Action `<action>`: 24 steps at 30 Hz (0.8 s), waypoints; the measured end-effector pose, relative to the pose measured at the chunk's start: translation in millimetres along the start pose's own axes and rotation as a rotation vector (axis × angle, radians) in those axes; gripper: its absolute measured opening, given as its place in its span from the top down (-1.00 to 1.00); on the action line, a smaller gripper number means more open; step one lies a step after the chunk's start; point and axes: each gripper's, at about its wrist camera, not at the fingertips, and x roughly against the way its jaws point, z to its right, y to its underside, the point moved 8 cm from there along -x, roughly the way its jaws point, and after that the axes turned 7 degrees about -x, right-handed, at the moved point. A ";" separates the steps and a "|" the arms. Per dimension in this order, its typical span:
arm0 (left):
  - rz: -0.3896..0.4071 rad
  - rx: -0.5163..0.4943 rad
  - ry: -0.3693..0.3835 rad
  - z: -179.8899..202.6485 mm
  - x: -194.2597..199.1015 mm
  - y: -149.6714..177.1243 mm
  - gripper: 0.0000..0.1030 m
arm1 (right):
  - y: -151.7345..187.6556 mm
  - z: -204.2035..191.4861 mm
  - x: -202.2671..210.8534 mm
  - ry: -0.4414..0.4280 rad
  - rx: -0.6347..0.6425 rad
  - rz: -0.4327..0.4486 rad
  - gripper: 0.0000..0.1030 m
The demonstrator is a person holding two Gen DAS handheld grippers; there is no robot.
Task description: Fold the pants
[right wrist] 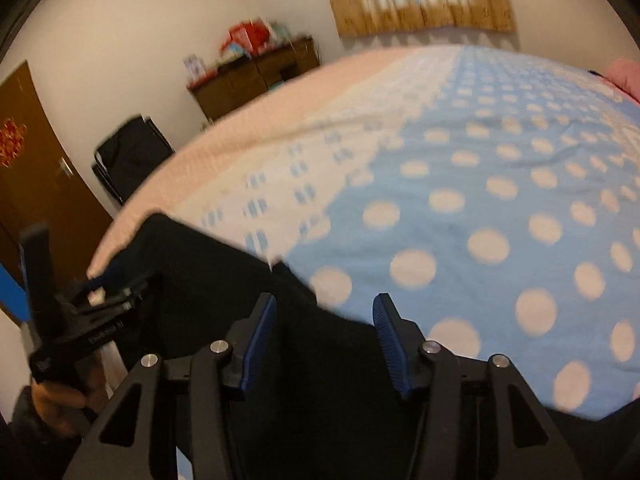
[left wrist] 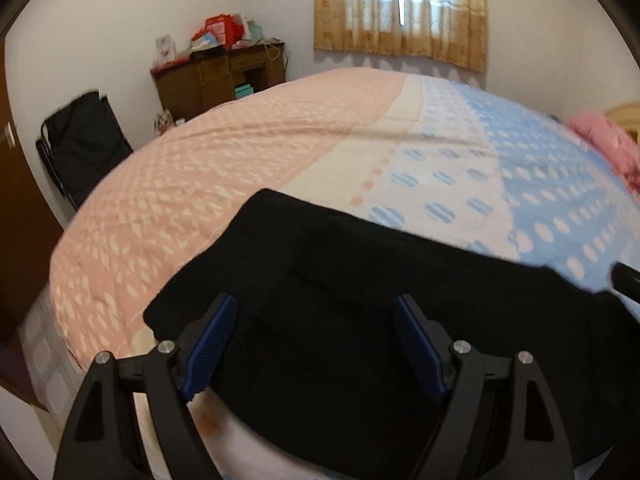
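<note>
Black pants (left wrist: 360,320) lie at the near edge of the bed (left wrist: 280,152); the left claw (left wrist: 314,312) and right claw (right wrist: 324,312) hover wide open, gripping nothing. Pinching matching corners should keep the fold square.

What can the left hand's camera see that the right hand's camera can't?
Only the left wrist view shows the teal box in the desk and the pink blanket's folds. Only the right wrist view shows the brown door with its red decoration and the whole left gripper from the side. Both show the black pants, the spotted bedspread, the curtain, the desk and the black chair.
</note>
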 end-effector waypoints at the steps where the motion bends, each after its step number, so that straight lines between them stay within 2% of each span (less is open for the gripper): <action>1: -0.001 -0.021 -0.010 1.9 -0.3 1.1 -0.69 | 6.8 -3.6 4.1 -0.016 -0.003 -0.001 -0.02; 6: -0.008 -0.065 -0.050 12.7 -7.5 5.1 -1.00 | 21.4 -23.0 9.4 -0.088 0.052 -0.035 -0.02; 8: 0.001 -0.069 -0.075 13.9 -7.9 5.3 -1.00 | 16.3 -24.4 2.9 -0.106 0.058 -0.050 -0.02; 11: 0.012 -0.051 -0.080 14.0 -8.6 4.6 -1.00 | -4.7 -13.6 -2.0 -0.071 0.029 -0.004 -0.02; 14: 0.014 -0.058 -0.072 14.5 -9.0 4.2 -1.00 | -19.6 -7.6 -6.7 -0.092 -0.022 0.015 -0.02; 18: 0.014 -0.065 -0.071 15.7 -9.6 3.7 -1.00 | -6.3 -20.7 -21.3 -0.119 0.017 -0.080 -0.02; 24: 0.012 -0.064 -0.071 16.5 -10.2 3.0 -1.00 | 11.6 -43.0 -6.3 -0.190 0.065 -0.088 -0.02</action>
